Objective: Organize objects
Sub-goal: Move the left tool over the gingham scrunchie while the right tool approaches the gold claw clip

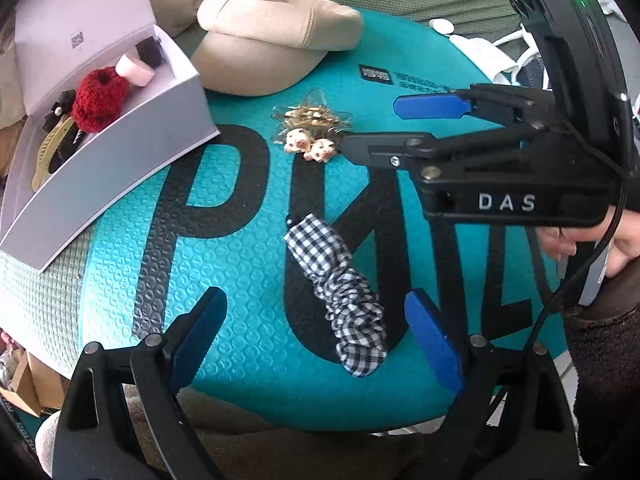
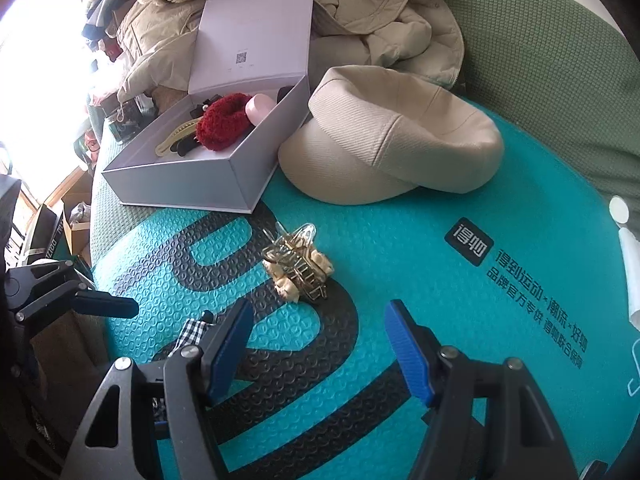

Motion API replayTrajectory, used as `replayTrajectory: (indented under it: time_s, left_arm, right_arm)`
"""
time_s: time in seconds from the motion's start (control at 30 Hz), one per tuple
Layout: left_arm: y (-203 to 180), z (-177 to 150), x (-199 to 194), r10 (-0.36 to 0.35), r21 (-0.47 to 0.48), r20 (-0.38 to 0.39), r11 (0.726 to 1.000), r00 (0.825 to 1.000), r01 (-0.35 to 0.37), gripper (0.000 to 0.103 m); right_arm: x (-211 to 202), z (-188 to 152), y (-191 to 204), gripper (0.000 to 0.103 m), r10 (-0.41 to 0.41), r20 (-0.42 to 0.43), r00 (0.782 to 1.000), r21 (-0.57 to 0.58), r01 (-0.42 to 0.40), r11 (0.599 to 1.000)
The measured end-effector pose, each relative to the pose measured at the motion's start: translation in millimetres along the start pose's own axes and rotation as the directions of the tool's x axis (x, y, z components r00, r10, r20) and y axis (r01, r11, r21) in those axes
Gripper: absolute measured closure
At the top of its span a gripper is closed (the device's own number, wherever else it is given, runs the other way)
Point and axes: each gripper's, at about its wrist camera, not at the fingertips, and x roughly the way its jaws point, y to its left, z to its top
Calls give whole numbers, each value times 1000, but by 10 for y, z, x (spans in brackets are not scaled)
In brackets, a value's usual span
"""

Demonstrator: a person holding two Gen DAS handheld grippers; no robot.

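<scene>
Scrunchie: a black-and-white gingham scrunchie is lying stretched out on the teal bubble mailer, lower centre of the left wrist view — soft, light, likely to crush and sag, so a pinch across its bunched middle looks safest

Hair claw: a gold wire claw clip with small cream figures is sitting mid-frame in the right wrist view, probably stiff, light and snag-prone; its solid spine seems the better hold

Box: the open white box, upper left in both views, is already holding a red knitted scrunchie and other hair pieces, beside a beige cap

Left gripper: jaws are standing wide apart, straddling the scrunchie without touching it

Right gripper: jaws are standing partly apart — empty, hovering just short of the claw clip
</scene>
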Motion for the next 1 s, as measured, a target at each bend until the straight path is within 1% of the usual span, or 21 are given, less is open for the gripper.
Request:
replayTrajectory:
  time_s: [0.03,0.07,0.1,0.17,0.23,0.27,0.3,0.33,0.37,0.4,0.47,0.5,0.53,0.63,0.77,0.9,1.0]
  left_arm:
    - [-6,1,52,19,10,-28,1000,999,-19,13]
    - [-15,8,100,29,22,-54,999,998,-28,15]
    - [1,15,127,26,19,-63,1000,998,-25,18]
    - [44,43,135,21,0,-57,1000,998,-21,21]
    - [79,73,130,15,-12,-45,1000,999,-15,32]
    - [88,83,131,13,-14,-43,1000,999,-14,45]
    - [93,92,131,12,-14,-39,1000,999,-13,51]
    - [98,98,133,9,-16,-35,1000,999,-10,53]
    - [100,102,136,5,-16,-33,1000,999,-6,56]
    - [105,106,137,0,-17,-30,1000,1000,-1,62]
    - [135,120,143,-7,-31,-25,999,1000,6,68]
    - [156,131,149,-10,-42,-24,999,1000,9,71]
    - [180,145,153,-15,-54,-22,998,1000,13,73]
    - [255,193,181,-26,-94,-22,995,999,24,75]
    - [363,270,209,-46,-157,-19,987,999,42,75]
    - [356,312,219,-20,-144,-11,989,1000,18,76]
    - [312,337,211,6,-113,5,994,1000,-6,76]
  right_arm:
    - [33,19,6,34,0,-4,1000,-6,0,1000]
    - [66,42,10,34,-9,-6,1000,-9,9,1000]
    - [98,67,16,34,-13,-7,1000,-9,13,1000]
    - [154,115,26,34,-2,-7,1000,-14,2,1000]
    - [197,154,43,34,12,-3,1000,-18,-13,1000]
    - [217,173,50,34,17,-1,1000,-21,-17,1000]
    - [245,195,54,34,21,0,1000,-19,-22,1000]
    - [268,208,52,34,28,-1,1000,-11,-28,1000]
    - [296,223,46,34,40,-3,999,-1,-40,999]
    - [320,234,42,34,50,-2,999,8,-50,999]
    - [360,247,42,42,59,2,998,13,-59,998]
    - [385,249,40,52,61,0,998,18,-61,998]
    - [406,243,31,55,69,-5,998,27,-69,997]
    - [382,207,-2,55,84,12,996,53,-84,995]
    - [303,109,-53,55,68,12,998,75,-69,995]
    - [202,-20,-98,55,54,7,999,97,-54,994]
    - [95,-136,-98,55,14,-1,1000,103,-14,995]
